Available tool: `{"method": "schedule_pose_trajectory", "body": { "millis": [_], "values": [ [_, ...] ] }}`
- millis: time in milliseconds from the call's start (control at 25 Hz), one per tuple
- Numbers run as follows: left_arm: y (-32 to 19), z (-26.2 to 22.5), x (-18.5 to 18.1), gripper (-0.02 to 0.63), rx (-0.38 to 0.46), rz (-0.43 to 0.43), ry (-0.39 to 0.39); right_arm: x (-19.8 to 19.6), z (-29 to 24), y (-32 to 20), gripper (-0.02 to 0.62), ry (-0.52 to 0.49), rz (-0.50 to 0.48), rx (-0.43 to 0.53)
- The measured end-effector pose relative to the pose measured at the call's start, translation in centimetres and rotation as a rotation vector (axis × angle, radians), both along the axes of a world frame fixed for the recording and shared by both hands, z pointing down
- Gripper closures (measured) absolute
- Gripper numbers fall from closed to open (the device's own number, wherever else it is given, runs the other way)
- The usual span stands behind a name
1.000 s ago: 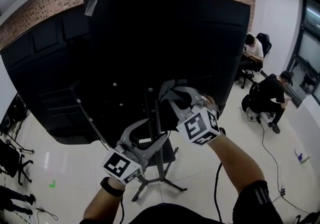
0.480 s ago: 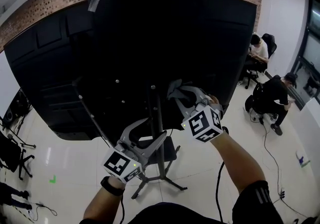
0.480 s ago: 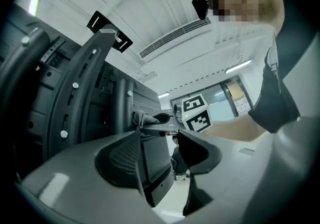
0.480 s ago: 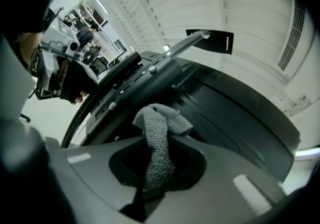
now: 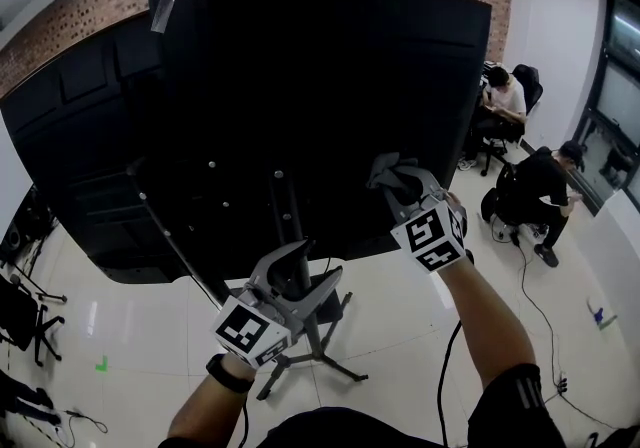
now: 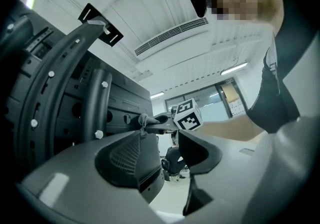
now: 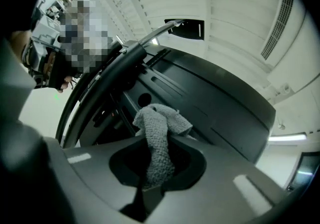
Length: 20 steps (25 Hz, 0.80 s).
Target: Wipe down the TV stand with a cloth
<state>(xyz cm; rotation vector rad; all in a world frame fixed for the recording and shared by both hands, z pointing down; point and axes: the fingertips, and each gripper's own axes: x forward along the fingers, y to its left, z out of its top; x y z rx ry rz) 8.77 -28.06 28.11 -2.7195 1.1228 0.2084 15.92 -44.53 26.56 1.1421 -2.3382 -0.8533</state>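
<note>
Both fingers of the right gripper are clamped on the cloth, which bunches out past their tips, close to the black TV back. The left gripper, fingers apart and empty, hangs near the stand pole.

Grey terry cloth: rough, nubby weave, matt. Right tongs: smooth grey plastic, slight sheen. Black TV back panel, 12 o'clock: matt plastic. Black TV stand pole: metal. White tiled floor, 7 o'clock: glossy.
</note>
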Motion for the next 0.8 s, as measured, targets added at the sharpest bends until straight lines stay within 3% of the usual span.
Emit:
{"method": "schedule_pose_trajectory", "body": {
  "millis": [200, 360, 600, 800],
  "values": [
    [0.6, 0.1, 0.7, 0.347, -0.001, -0.010, -0.006, 2.0, -0.3, -0.4, 0.555, -0.018, 0.024, -0.012],
    [1.5, 0.0, -0.2, 0.347, 0.012, -0.028, -0.003, 1.5, -2.0, 1.7, 0.555, -0.042, -0.010, 0.027],
    [3.9, -1.2, -5.1, 0.347, 0.039, -0.100, 0.006, -4.2, -5.4, 8.0, 0.555, -0.041, -0.137, 0.130],
    [6.9, -1.9, -10.1, 0.347, 0.063, -0.146, 0.002, -10.6, -8.4, 14.2, 0.555, 0.029, -0.209, 0.223]
  ]
}}
